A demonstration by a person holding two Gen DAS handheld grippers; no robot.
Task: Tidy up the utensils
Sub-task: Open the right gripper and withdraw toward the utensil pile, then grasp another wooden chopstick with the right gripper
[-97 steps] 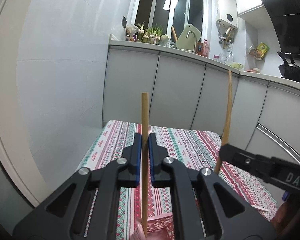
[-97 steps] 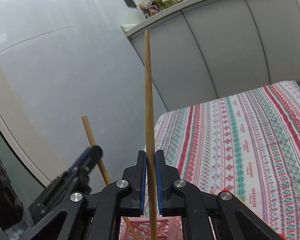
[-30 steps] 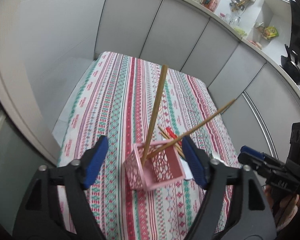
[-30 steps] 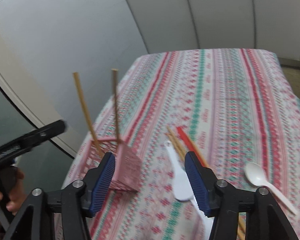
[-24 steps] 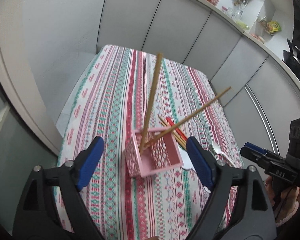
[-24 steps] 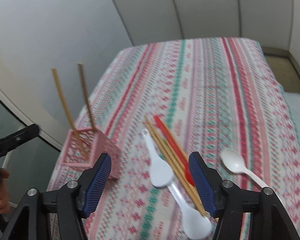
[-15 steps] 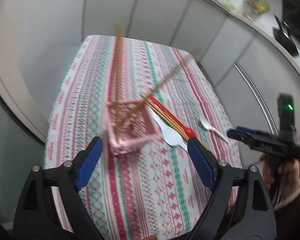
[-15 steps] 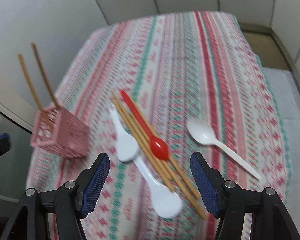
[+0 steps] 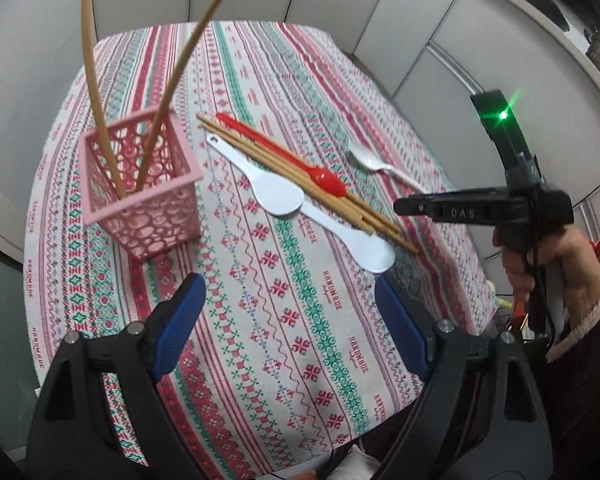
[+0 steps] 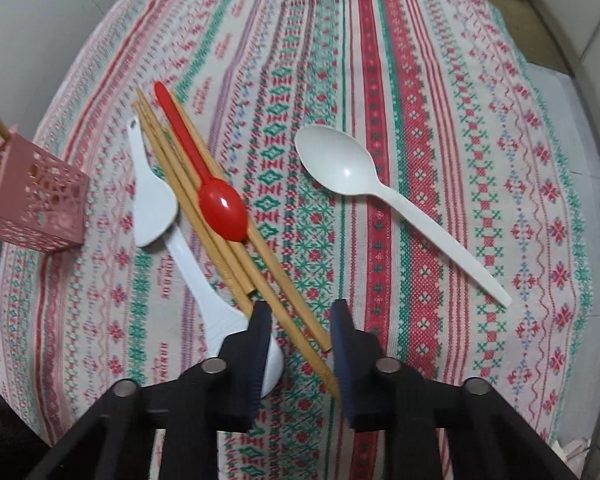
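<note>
Over at about ten o'clock in the left view stands the pink basket (image 9: 140,196) on the striped cloth of the surface (image 9: 284,312), with two chopsticks (image 9: 94,80) sticking up out of it. Just to its right lie two white rice paddles (image 9: 278,194), a bunch of wooden chopsticks (image 9: 300,176) and a red spoon (image 9: 324,178) resting on top of them. At two o'clock lies a white spoon (image 10: 340,164), well apart from the pile. The left tongs (image 9: 292,324) hang wide open above the cloth with nothing in them. The right tongs (image 10: 300,320), held by a hand (image 9: 556,256), are closing with the near ends of the chopsticks between the jaws, but the pads are not pressing on them yet.
</note>
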